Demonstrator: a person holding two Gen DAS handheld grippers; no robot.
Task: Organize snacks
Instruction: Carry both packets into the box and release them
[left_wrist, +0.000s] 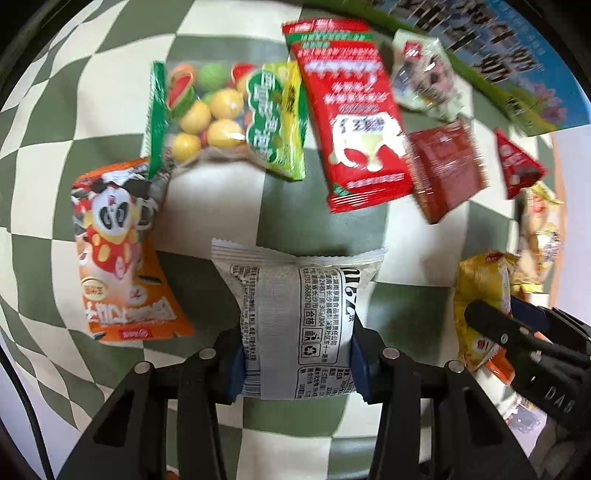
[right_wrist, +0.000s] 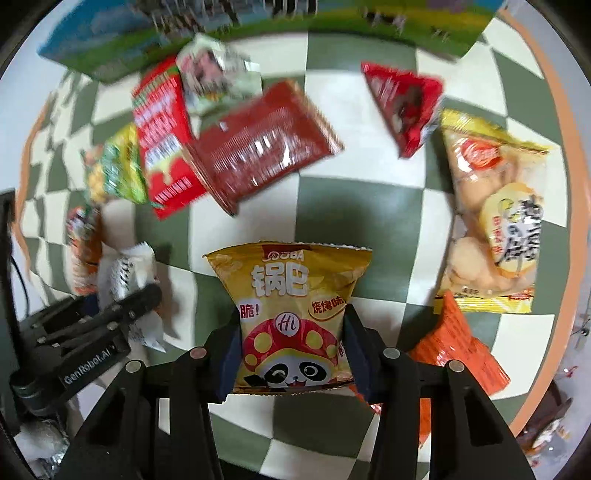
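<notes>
My left gripper (left_wrist: 297, 363) is shut on a white snack packet (left_wrist: 295, 314) with black print, held above the green-and-cream checked cloth (left_wrist: 221, 206). My right gripper (right_wrist: 291, 352) is shut on a yellow crisps bag (right_wrist: 291, 317) with a panda on it. Each gripper shows in the other's view: the right one (left_wrist: 517, 332) with the yellow bag (left_wrist: 480, 291) at the right edge, the left one (right_wrist: 122, 306) with the white packet (right_wrist: 129, 269) at the left edge.
On the cloth lie an orange panda bag (left_wrist: 118, 258), a candy-ball bag (left_wrist: 221, 118), a long red packet (left_wrist: 354, 118), a dark red packet (right_wrist: 262, 144), a red triangular packet (right_wrist: 406, 107), a yellow rice-cracker bag (right_wrist: 495, 221) and an orange packet (right_wrist: 458, 343). A printed box (right_wrist: 221, 29) borders the far side.
</notes>
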